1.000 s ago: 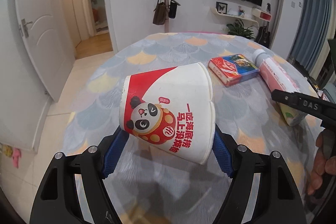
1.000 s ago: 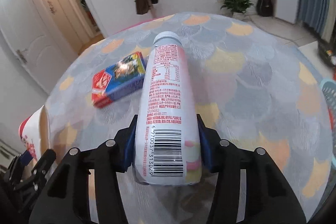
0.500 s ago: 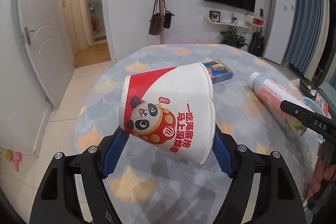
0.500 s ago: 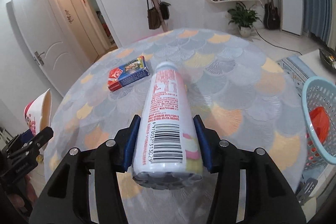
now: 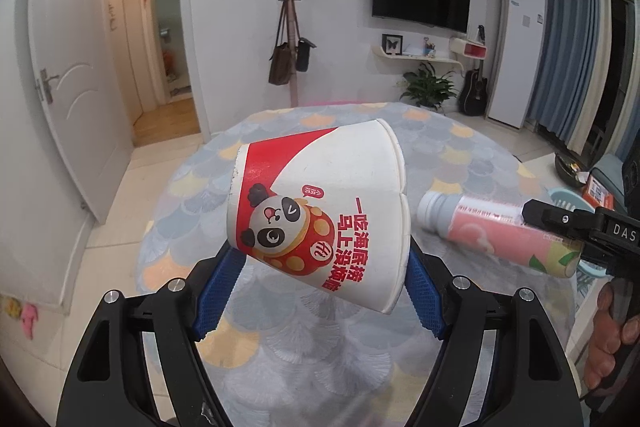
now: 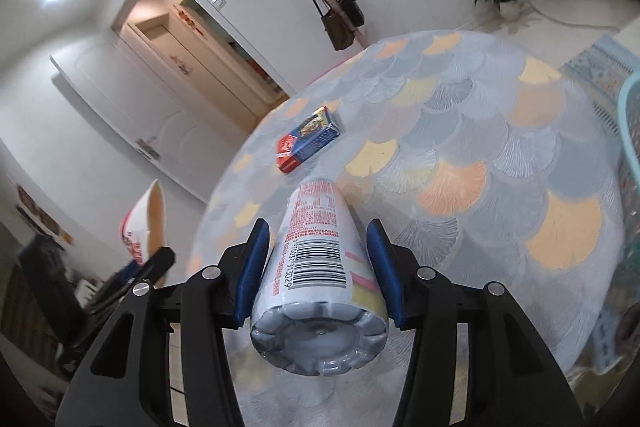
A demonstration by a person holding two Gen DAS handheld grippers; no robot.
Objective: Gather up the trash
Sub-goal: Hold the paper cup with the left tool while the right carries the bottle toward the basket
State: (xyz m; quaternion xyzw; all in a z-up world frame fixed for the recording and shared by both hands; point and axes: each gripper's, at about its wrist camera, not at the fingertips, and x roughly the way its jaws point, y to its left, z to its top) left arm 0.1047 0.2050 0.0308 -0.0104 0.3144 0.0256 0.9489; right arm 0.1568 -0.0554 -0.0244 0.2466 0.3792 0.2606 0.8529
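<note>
A paper cup [image 5: 320,215] printed with a red band and a cartoon panda lies sideways in the air above the table [image 5: 448,155], clamped between the blue pads of the left gripper [image 5: 320,283] — its rim is dented where the right pad presses. To its right, a pink-labelled plastic bottle [image 6: 320,267] is gripped base-first by the right gripper [image 6: 318,267], cap pointing away, also off the tabletop. A red-and-blue flat box [image 6: 309,139] rests on the scallop-patterned cloth. At the right edge, a pale blue basket [image 6: 628,115] shows only its rim — its contents cannot be seen.
</note>
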